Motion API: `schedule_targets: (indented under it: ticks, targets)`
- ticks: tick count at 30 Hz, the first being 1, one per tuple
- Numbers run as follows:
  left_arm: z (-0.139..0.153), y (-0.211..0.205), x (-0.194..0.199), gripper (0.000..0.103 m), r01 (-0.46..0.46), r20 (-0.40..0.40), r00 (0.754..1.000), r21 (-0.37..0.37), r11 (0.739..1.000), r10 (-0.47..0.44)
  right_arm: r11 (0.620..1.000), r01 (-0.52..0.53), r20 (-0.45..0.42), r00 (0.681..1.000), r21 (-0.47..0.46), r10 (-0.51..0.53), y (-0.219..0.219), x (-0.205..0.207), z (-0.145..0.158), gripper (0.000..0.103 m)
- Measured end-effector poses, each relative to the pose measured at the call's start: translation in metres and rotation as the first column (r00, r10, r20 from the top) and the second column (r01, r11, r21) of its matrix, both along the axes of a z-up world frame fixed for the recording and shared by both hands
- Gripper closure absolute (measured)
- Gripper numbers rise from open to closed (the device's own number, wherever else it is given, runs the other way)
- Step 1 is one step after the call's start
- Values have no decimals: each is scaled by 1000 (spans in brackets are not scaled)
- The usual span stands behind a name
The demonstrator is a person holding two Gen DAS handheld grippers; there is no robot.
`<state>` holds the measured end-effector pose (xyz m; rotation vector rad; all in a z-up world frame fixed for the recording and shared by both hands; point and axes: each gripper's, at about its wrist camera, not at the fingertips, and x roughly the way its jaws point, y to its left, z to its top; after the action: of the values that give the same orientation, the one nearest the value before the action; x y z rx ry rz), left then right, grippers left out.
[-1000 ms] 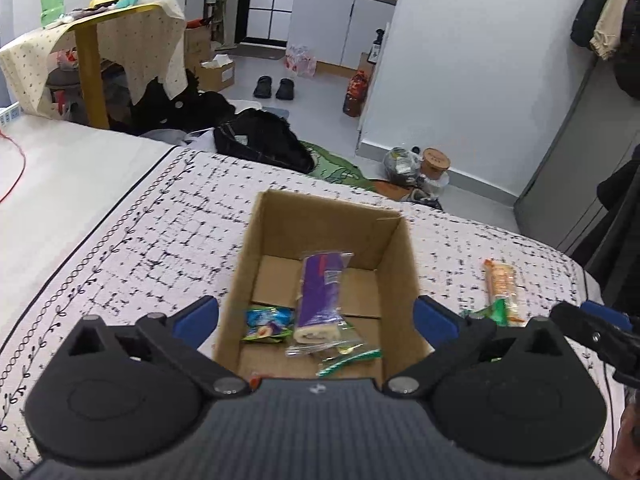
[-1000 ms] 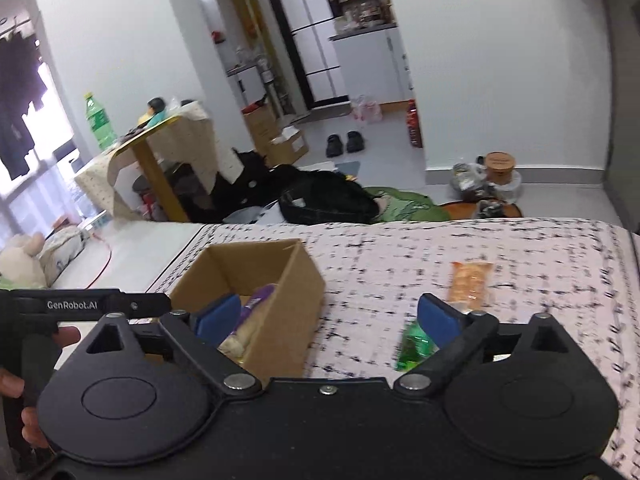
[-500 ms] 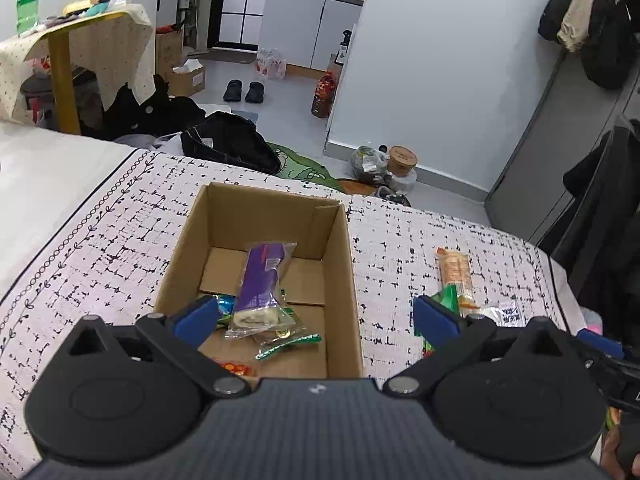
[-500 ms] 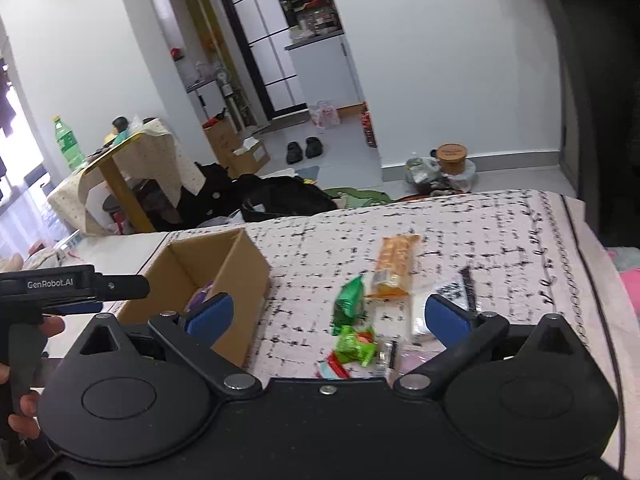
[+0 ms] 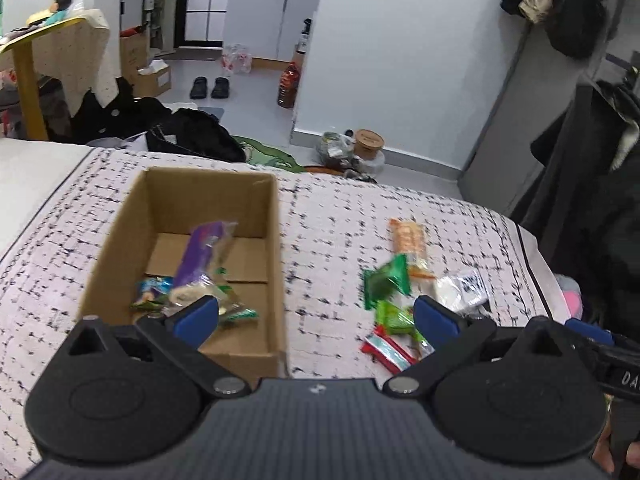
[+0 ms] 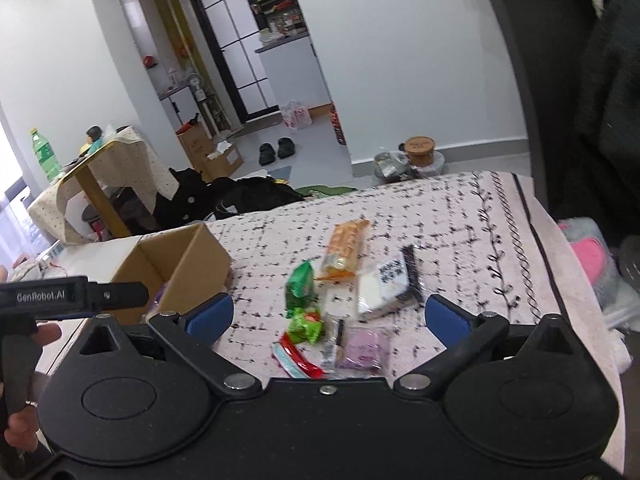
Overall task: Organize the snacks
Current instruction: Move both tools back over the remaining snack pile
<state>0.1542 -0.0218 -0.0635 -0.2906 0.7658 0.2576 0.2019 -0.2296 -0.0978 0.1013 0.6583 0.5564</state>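
Note:
A cardboard box (image 5: 276, 240) stands on the patterned bedspread and holds a purple snack pack (image 5: 200, 256) and small wrappers. It also shows at the left in the right wrist view (image 6: 200, 256). To its right lies a pile of snacks: an orange cracker pack (image 6: 344, 248), green packets (image 6: 300, 284), a white pack (image 6: 384, 284), a red-striped wrapper (image 6: 296, 360) and a purple pack (image 6: 364, 348). My left gripper (image 5: 316, 316) is open and empty, above the box's near right corner. My right gripper (image 6: 328, 316) is open and empty, just short of the pile.
The bedspread (image 6: 480, 216) ends at the bed edge on the right, where dark clothes (image 6: 608, 80) hang. Beyond the bed are a black bag (image 5: 192, 140), a small draped table (image 6: 100, 168), shoes and floor clutter.
Both grippers have swung right. The box has slid left in both views and the snack pile has come into full view. Both stay open and empty.

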Motion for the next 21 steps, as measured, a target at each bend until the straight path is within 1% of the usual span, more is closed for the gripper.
schedule_targets:
  ticks: [4, 10, 16, 19, 21]
  targets:
    - [-9, -13, 2, 0, 13, 0, 1000, -12, 1000, -13, 999, 42, -38, 998, -10, -42, -10, 3, -9, 0]
    - [-28, -33, 10, 0, 61, -32, 998, -34, 998, -63, 997, 70, -64, 995, -40, -72, -21, -1, -19, 0]
    - [-51, -51, 18, 1, 120, -74, 989, -67, 990, -125, 992, 112, -94, 989, -63, -117, -32, 1, -27, 0]
    - [-64, -57, 23, 3, 141, -90, 985, -89, 986, -149, 991, 118, -101, 987, -71, -124, -35, 2, -30, 0]
    - [-72, -61, 27, 8, 157, -101, 981, -105, 982, -167, 990, 119, -103, 987, -77, -127, -37, 2, -32, 2]
